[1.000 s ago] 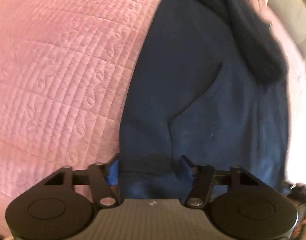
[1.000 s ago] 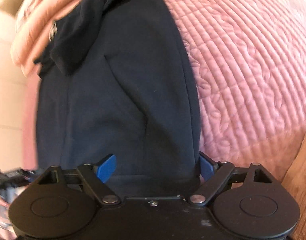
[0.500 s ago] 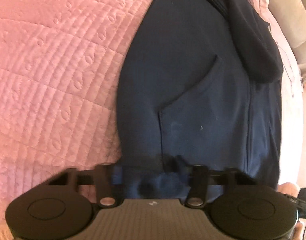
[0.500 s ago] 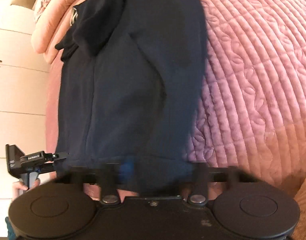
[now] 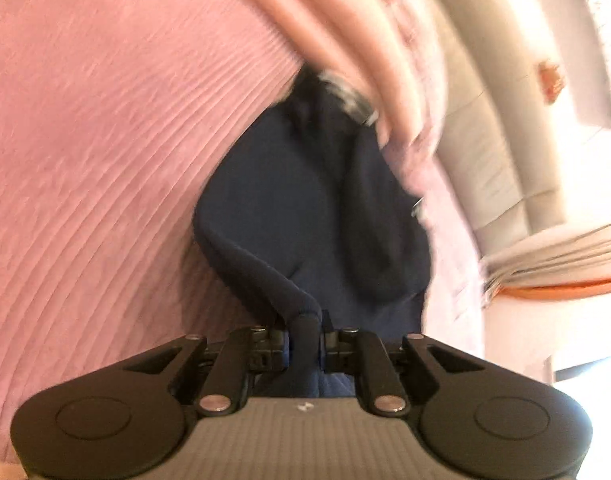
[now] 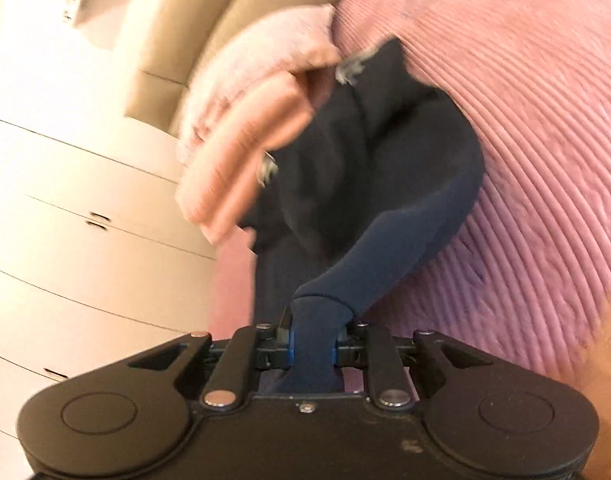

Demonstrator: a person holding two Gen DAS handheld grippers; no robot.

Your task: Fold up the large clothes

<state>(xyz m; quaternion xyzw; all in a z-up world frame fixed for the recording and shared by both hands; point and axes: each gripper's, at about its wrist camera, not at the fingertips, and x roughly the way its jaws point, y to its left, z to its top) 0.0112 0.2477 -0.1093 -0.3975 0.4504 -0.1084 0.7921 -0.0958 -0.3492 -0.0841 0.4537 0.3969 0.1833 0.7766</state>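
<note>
My left gripper has just been closing and now pinches the hem of the navy hoodie; my right gripper clamps the hem's other corner. Both corners hang lifted off the pink quilted bedspread, the rest of the hoodie lying ahead of me. I reckon the fold has only begun: the hem must go to the hood.
</note>
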